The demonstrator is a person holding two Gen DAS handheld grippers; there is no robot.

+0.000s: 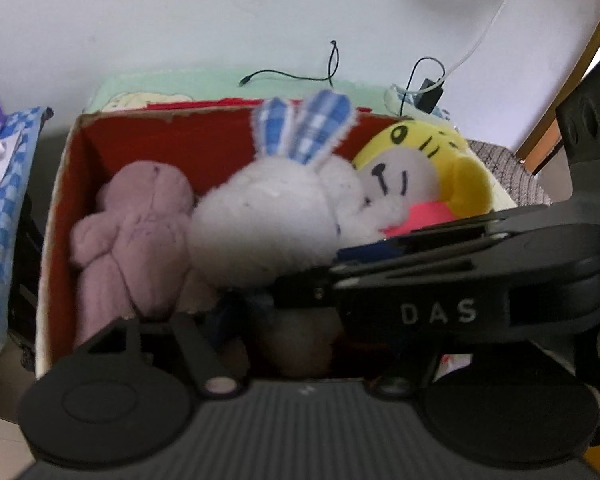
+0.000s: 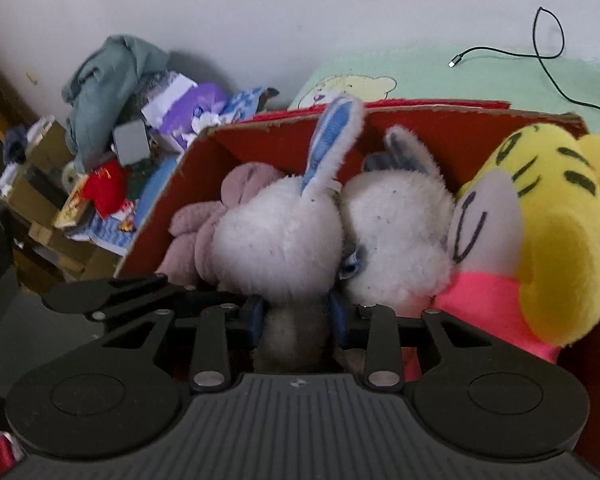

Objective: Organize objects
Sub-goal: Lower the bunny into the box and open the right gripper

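Note:
A cardboard box [image 1: 164,140] with a red inside [image 2: 460,132] holds several plush toys. A pink plush [image 1: 136,232] lies at its left [image 2: 204,224]. A white rabbit plush with blue checked ears [image 1: 272,208] sits in the middle [image 2: 280,236]. A second white plush [image 2: 396,232] is beside it. A yellow tiger plush in pink [image 1: 428,176] is at the right [image 2: 540,232]. My right gripper [image 2: 298,316] is shut on the white rabbit's body. My left gripper's fingertips are hidden by the right gripper crossing in front of them [image 1: 440,276].
A green towel with a black cable [image 2: 480,76] lies behind the box against a white wall. A pile of clothes, boxes and papers [image 2: 112,128] sits left of the box. A blue checked cloth [image 1: 4,216] is at the left. A woven mat [image 1: 516,176] is at the right.

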